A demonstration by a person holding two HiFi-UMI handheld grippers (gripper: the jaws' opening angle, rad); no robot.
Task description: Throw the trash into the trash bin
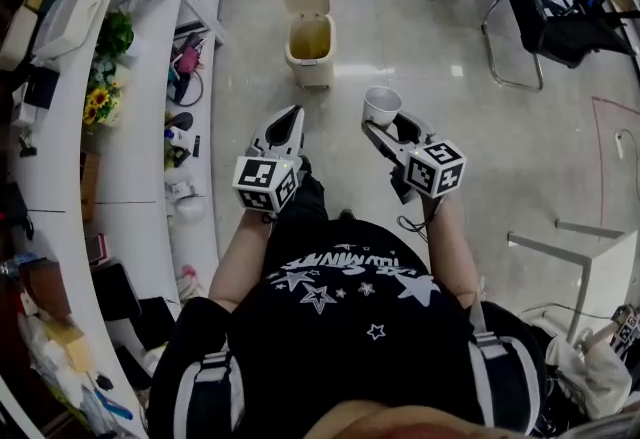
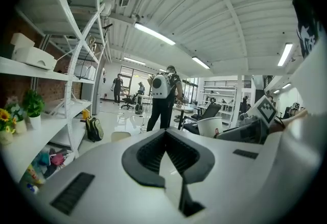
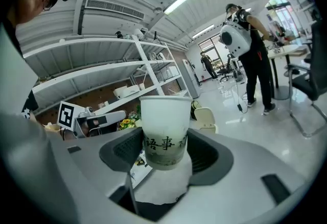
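While the person's right gripper (image 1: 386, 124) sits just right of centre in the head view, its 2 jaws stand spread wide and clamp a white paper cup with dark printed characters and a greenish band (image 3: 164, 128). 1 ribbed pad presses each side of its lower body, and the cup is upright with its mouth up. The left gripper (image 1: 291, 123), just left of centre, has its jaws drawn together to a point with nothing between them. The cream plastic pedal bin (image 1: 310, 73) stands on the glossy grey floor (image 1: 400, 17) in the upper middle of the head view. Its hinged lid (image 1: 306, 1) is raised and its opening is exposed, beyond the cup and well apart from it. The task looks to be in its carrying stage: the cup is in hand but not yet over the bin. The cup should handle as very light and thin-walled, stiff only at the rolled rim and the base, so a hard squeeze mid-body would likely buckle it. Its smooth coated paper and taper could also let it slide in the pads. The present low hold, near the base, seems a sound place to grip. From above the inside looks pale and empty, though any dregs cannot be ruled out, so keeping it upright seems wise until it is over the opening.
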